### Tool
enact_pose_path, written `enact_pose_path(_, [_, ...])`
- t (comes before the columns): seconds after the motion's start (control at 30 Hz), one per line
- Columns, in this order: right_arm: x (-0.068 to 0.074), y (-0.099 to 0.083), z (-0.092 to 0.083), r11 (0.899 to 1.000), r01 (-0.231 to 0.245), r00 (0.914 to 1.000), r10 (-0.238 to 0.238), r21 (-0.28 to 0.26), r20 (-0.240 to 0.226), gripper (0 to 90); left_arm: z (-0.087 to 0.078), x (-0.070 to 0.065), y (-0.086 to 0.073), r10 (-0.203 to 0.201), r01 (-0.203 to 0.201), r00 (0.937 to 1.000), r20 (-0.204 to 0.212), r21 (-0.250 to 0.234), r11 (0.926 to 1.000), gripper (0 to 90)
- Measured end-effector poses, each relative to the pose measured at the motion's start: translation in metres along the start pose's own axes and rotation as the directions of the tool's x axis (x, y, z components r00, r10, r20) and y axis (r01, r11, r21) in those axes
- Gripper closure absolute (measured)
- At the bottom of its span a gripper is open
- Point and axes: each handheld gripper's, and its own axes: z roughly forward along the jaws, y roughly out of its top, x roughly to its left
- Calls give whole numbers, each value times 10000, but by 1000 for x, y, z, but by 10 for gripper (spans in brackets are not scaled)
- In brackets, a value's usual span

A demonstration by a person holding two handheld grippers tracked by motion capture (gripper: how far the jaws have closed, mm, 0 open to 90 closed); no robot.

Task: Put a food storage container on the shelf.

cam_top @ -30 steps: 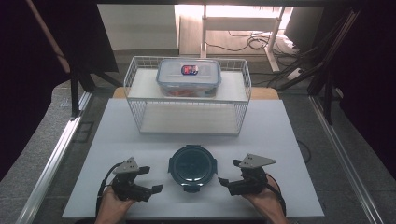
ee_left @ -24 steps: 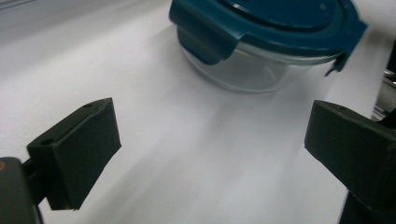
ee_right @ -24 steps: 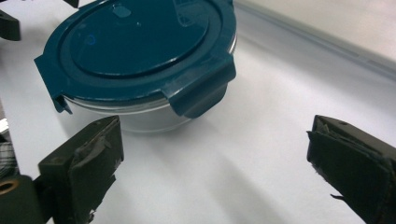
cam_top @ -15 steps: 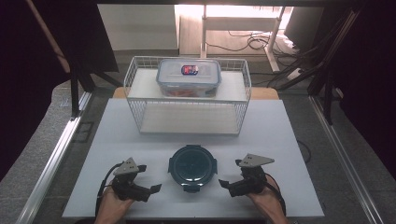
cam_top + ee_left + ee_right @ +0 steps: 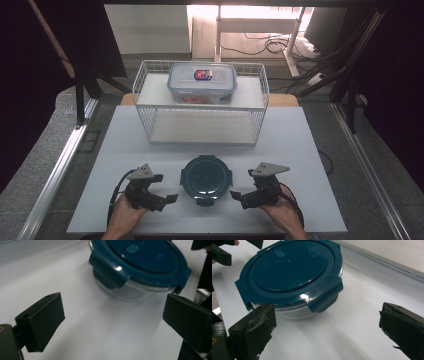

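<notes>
A round clear container with a dark blue clip-on lid [image 5: 206,179] stands on the white table near its front edge. To its left, my left gripper [image 5: 167,201] points at it with its jaws open and apart from it. In the left gripper view the container [image 5: 140,267] lies beyond the empty gap of that gripper [image 5: 112,320]. On the container's right, my right gripper [image 5: 238,198] is open too; its jaws have just been opening, with nothing between them. In the right gripper view the container [image 5: 292,275] sits ahead and left of the gripper [image 5: 327,325].
A white wire basket rack [image 5: 145,90] stands at the back of the table. On its upper shelf rests a rectangular clear box with a blue-rimmed lid [image 5: 202,81]. The white tabletop [image 5: 300,145] spreads around the round container. Metal rails run along both table sides.
</notes>
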Motion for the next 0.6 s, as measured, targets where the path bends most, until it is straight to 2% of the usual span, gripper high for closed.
enact_pose_path(0.07, [1,4,4,9991,-364,9993,366,204,-103,4,4,-2,8,132,-132,9999,4,170,9998,33])
enact_pose_path(0.1, [1,4,4,9991,-364,9993,366,204,-103,4,4,-2,8,132,-132,9999,4,170,9998,32])
enact_pose_path(0.13, [2,9,9,9956,-665,9970,689,664,-346,8,7,-4,12,205,-206,9998,31,271,9994,30])
enact_pose_path(0.2, [4,13,13,9927,-667,9966,711,1008,-408,8,8,-4,15,201,-205,9997,127,325,9993,23])
enact_pose_path(0.23, [4,14,14,9906,-748,9955,809,1142,-495,10,12,-2,21,85,-101,9993,376,422,9991,23])
enact_pose_path(0.37, [3,20,18,9869,-1022,9910,1120,1247,-740,17,19,2,29,-143,111,9980,616,525,9986,29])
enact_pose_path(0.4, [0,25,22,9846,-1146,9892,1253,1318,-760,25,26,7,36,-367,301,9950,934,718,9970,29])
enact_pose_path(0.47, [-5,28,26,9803,-1353,9854,1483,1439,-839,53,33,11,41,-552,432,9912,1207,1001,9940,33])
enact_pose_path(0.5, [-7,28,29,9766,-1515,9815,1669,1529,-933,62,37,13,42,-656,485,9878,1410,1216,9914,32])
enact_pose_path(0.53, [-10,28,32,9711,-1713,9750,1914,1660,-1131,63,37,13,42,-656,485,9878,1410,1216,9914,34])
enact_pose_path(0.57, [-13,27,35,9654,-1926,9670,2172,1756,-1333,75,44,16,41,-862,578,9793,1832,1552,9862,45])
enact_pose_path(0.6, [-13,27,35,9654,-1926,9670,2172,1756,-1333,75,44,16,41,-862,578,9793,1832,1552,9862,62])
